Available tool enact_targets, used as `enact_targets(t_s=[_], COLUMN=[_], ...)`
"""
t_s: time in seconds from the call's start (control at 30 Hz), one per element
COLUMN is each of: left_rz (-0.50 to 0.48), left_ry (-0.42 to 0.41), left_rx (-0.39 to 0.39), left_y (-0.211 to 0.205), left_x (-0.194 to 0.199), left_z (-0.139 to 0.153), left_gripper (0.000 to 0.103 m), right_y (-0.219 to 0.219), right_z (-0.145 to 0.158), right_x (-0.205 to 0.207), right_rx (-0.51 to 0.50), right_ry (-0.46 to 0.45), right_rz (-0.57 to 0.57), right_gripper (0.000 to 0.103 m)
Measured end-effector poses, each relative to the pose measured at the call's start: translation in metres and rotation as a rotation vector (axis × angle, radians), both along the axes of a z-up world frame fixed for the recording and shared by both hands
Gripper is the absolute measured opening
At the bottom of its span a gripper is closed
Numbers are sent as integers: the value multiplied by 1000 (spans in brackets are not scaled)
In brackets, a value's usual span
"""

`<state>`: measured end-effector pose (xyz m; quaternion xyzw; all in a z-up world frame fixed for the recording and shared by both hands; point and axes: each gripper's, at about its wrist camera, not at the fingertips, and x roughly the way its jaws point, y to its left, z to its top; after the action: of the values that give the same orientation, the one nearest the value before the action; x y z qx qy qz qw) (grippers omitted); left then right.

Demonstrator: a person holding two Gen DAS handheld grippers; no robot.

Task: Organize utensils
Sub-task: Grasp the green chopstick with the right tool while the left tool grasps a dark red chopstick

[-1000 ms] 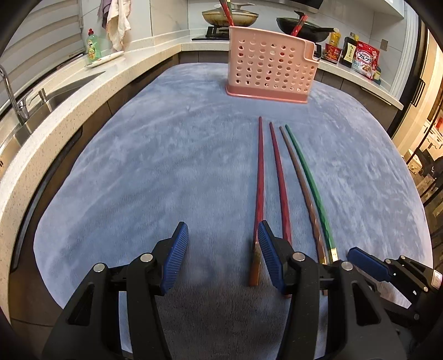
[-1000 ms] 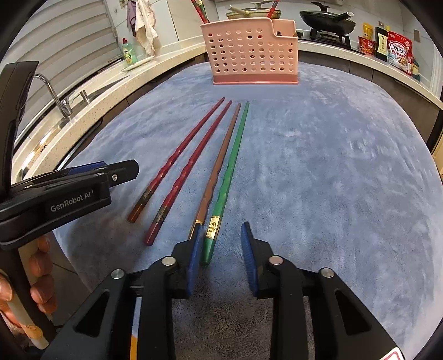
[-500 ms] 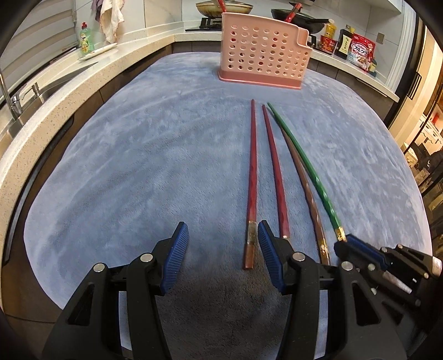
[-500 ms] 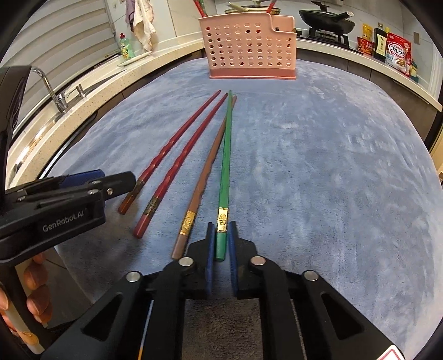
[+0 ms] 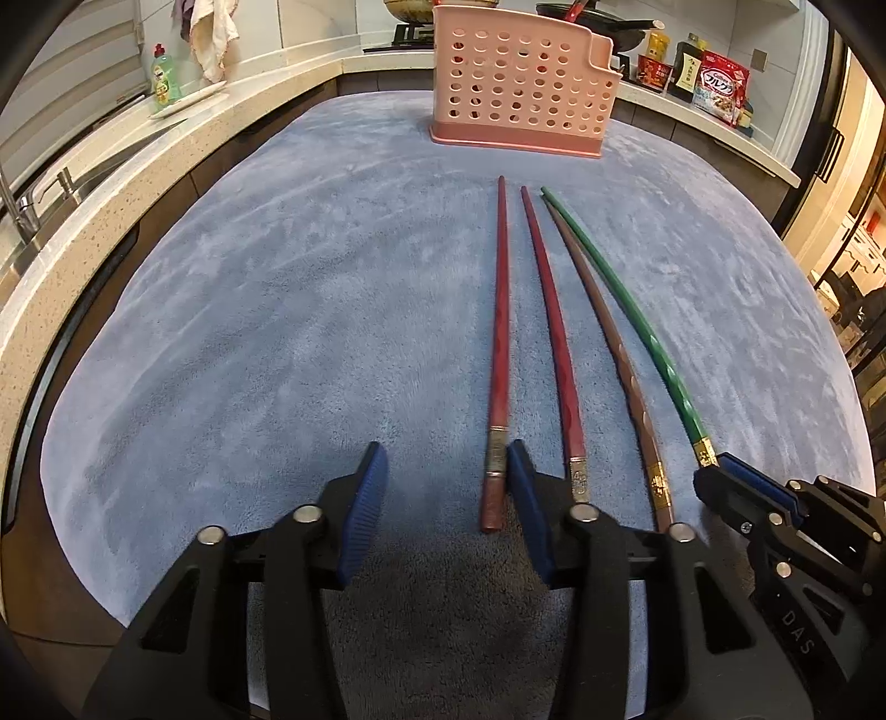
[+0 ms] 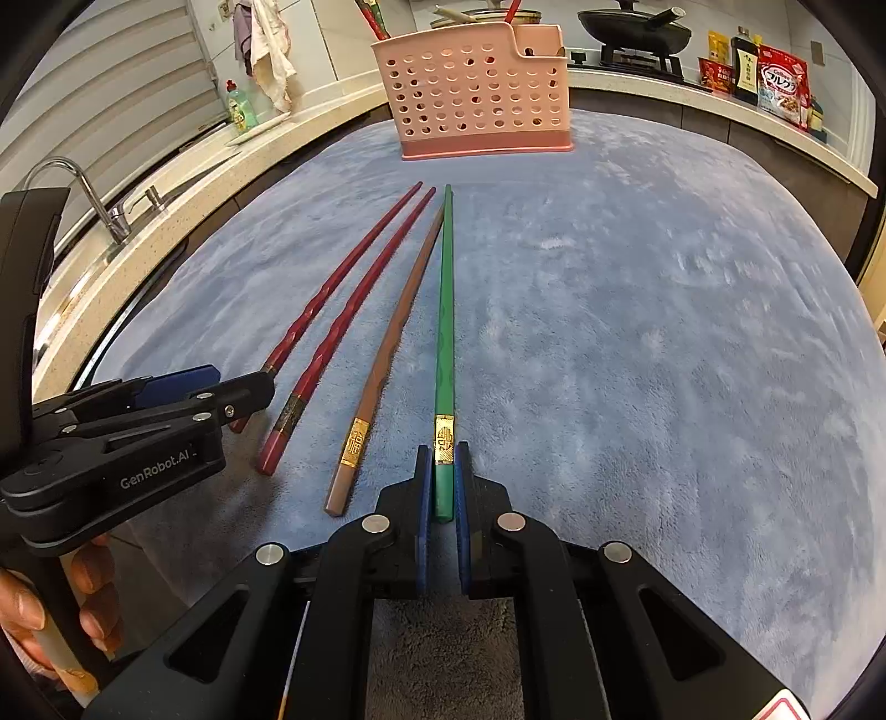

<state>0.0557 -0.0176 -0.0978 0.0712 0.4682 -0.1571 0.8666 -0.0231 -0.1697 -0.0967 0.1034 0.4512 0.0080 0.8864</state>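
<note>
Two red chopsticks (image 5: 501, 332) (image 5: 554, 332), a brown one (image 5: 609, 332) and a green one (image 5: 637, 315) lie side by side on the blue-grey cloth (image 5: 277, 332), pointing at a pink perforated holder (image 5: 520, 94) (image 6: 476, 94). My right gripper (image 6: 443, 465) (image 5: 720, 471) is shut on the green chopstick (image 6: 444, 332) just below its gold band. My left gripper (image 5: 446, 476) (image 6: 232, 387) has its jaws closing. The butt of the leftmost red chopstick lies between them beside the right pad (image 5: 526, 498); the left pad stands well clear of it.
A stone counter with a sink and faucet (image 6: 94, 199) runs along the left, with a green soap bottle (image 5: 161, 75). A stove with a wok (image 6: 637, 27) and food packets (image 6: 781, 83) stand behind the holder. A hand (image 6: 33, 609) holds the left gripper's handle.
My right gripper closed on the green chopstick, whose far tip swung over toward the brown one's tip. My left gripper's jaws narrowed around the leftmost red chopstick's butt.
</note>
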Motion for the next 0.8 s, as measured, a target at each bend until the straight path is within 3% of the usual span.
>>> enact_targets(t_s=[0.3,0.6,0.8], left_rz=[-16,-11,-21], left_ry=[11,48,48], left_rx=[2,-2,3], left_y=[-6,-6,-11], left_x=[0,1,-1], left_z=[1,5,15], left_gripper=[11,9,8], right_y=[0,-4,-17], right_z=[0,4,23], right_x=[0,-4,-6], right_rx=[0,15,26], right_ry=[0,0,-39], right_rz=[0,-12,-35], right_gripper=[7,7,7])
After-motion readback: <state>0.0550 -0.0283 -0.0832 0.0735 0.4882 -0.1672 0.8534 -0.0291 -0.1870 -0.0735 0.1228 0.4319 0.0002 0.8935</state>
